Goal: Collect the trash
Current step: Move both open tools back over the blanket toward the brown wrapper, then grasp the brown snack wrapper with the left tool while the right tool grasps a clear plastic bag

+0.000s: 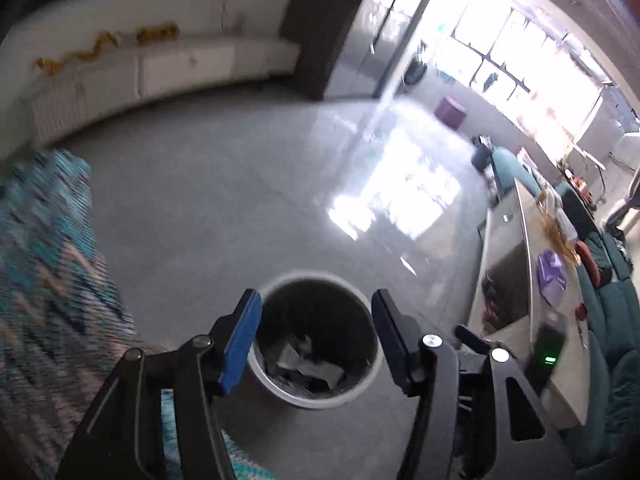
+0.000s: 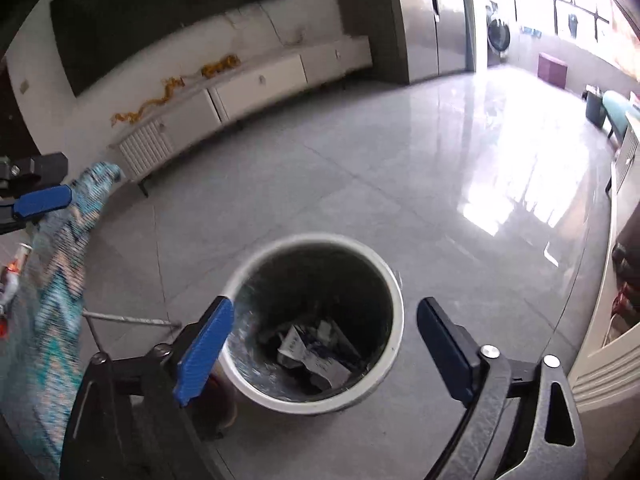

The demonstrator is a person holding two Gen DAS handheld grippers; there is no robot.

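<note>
Daylight poured from windows (image 1: 520, 60) at two o'clock, throwing white glare across the floor (image 1: 240, 200). Left view smeared; fisheye edges bent and darkened.

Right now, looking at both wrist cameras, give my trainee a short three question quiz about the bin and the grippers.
1. True or false: the left gripper holds a piece of trash between its jaws.
2. What lies at the bottom of the trash bin?
A. crumpled paper
B. a glass bottle
C. nothing
3. Fill in: in the right wrist view, the jaws of the right gripper stand ____ above the bin.

Key
1. False: its jaws are apart with nothing between them, only the bin showing below.
2. A: crumpled paper lies inside.
3. Open, with nothing held.
</note>
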